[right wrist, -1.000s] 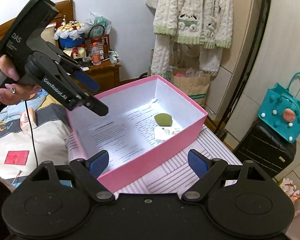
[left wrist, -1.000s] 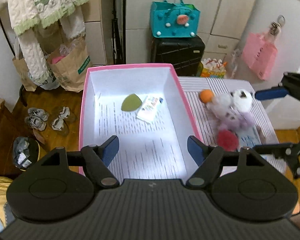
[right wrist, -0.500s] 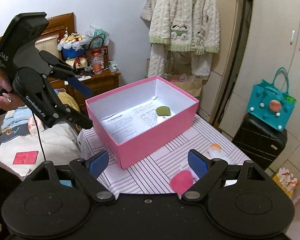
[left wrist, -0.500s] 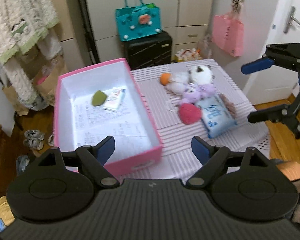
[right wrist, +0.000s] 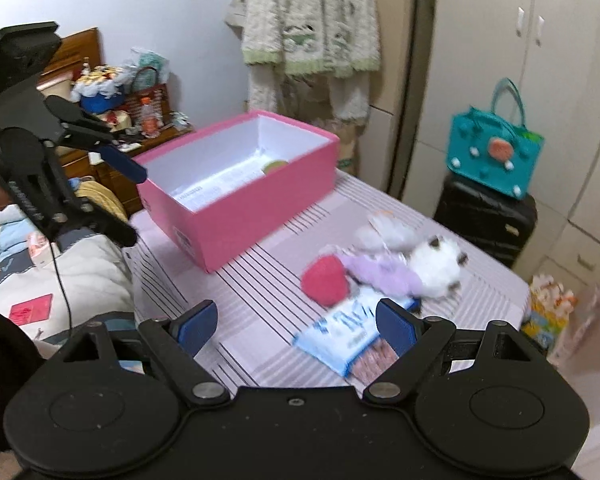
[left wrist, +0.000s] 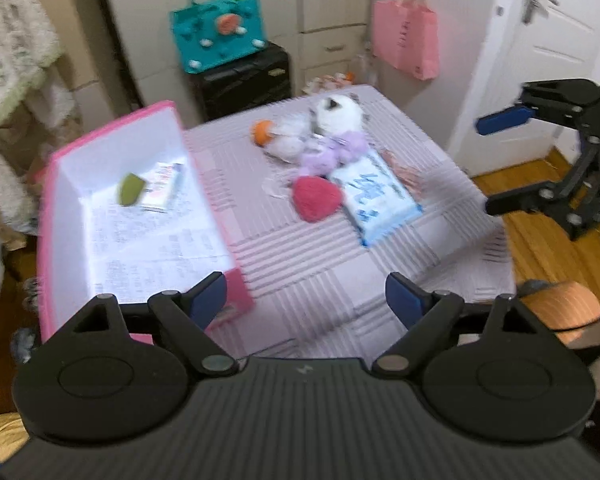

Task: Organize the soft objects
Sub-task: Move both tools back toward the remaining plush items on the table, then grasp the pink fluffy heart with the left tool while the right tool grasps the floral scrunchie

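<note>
Compared with a second ago, the left wrist view has swung off the pink box (left wrist: 140, 216), which now sits at centre left, and the soft pile fills the middle of the frame. The left gripper (left wrist: 306, 300) is opening, nothing between its pads. The right gripper (right wrist: 296, 326) stands wide apart and empty; a second ago its view showed only the box.

On the striped table (left wrist: 320, 264), the red plush heart (left wrist: 315, 199), white plush (left wrist: 336, 114) and tissue pack (left wrist: 376, 196) touch one another, near the right edge. Bare cloth lies between pile and box. A green item (left wrist: 130, 188) lies inside the box.
</note>
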A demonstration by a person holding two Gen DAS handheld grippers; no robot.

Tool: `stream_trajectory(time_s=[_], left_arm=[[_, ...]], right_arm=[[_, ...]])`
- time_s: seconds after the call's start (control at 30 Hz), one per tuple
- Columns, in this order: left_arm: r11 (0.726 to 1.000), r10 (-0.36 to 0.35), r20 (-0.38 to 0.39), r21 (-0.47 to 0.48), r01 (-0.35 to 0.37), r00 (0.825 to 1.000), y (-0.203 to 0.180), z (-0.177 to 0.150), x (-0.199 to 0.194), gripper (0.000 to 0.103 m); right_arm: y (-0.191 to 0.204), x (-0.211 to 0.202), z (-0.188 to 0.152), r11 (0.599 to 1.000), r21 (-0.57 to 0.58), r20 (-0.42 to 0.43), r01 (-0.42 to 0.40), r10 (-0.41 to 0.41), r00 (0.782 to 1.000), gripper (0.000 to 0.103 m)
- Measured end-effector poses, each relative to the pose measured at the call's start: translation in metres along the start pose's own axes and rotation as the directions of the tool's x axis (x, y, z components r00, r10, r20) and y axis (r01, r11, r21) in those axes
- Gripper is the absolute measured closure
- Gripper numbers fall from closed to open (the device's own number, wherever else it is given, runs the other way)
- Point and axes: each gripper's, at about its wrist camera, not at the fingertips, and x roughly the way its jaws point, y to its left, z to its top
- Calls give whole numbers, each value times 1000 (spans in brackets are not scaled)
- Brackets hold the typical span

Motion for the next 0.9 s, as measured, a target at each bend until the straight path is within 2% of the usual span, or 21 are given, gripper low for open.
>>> stream_trajectory(time_s=[0.13,0.37,0.43,0.63,0.9], left_arm=[[999,-44,-14,-12,43,999,-6,1,17,17],[999,-36,53,11,35,998,-17,7,41,17],[999,-47,58,2,47,997,-18,11,51,17],[993,-85,56,-75,89,995,-16,19,93,18],[994,4,144,-108,11,990,-21,32,134,20]], right_arm=[[-12,8,-16,999,24,-26,46,-45,999,14],[-38,25,-45,996,24,4,91,-91,996,14],[-45,34,-56,995,-1,16,102,-102,995,14],[-63,69,-78,989,-107,-21,101,-104,994,14],[-79,109,-100,977,-196,28,80,-76,997,14]])
